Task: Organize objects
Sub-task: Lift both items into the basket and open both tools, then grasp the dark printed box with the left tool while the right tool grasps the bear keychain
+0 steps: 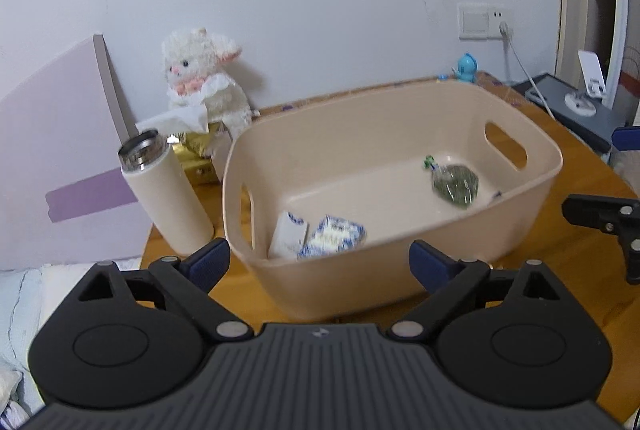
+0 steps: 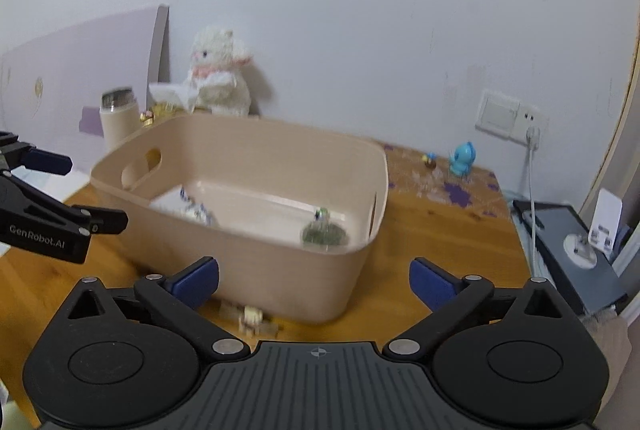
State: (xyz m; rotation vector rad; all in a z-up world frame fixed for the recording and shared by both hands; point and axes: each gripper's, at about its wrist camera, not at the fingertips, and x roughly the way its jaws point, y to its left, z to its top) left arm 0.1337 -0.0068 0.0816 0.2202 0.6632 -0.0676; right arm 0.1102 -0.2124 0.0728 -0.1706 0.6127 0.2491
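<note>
A beige plastic bin point(image 1: 400, 133) with handle slots stands on the wooden table point(image 1: 568, 262). In it lie a white and blue packet point(image 1: 334, 236), a white card point(image 1: 290, 240) and a clear bag of green stuff point(image 1: 456, 183). My left gripper point(image 1: 320, 262) is open and empty, just in front of the bin's near wall. My right gripper point(image 2: 314, 278) is open and empty before the bin point(image 2: 280, 149); the green bag point(image 2: 324, 234) and the packet point(image 2: 196, 211) show inside. A small pale toy point(image 2: 250, 318) lies on the table under the right gripper.
A beige flask point(image 1: 166, 197) stands left of the bin, with a gold tissue pack point(image 1: 200, 153) and white plush toy point(image 1: 204, 77) behind. A blue figurine point(image 2: 462, 157) and tiny figure point(image 2: 430, 159) sit at the back right. A dark box point(image 2: 568, 250) with a cable lies right.
</note>
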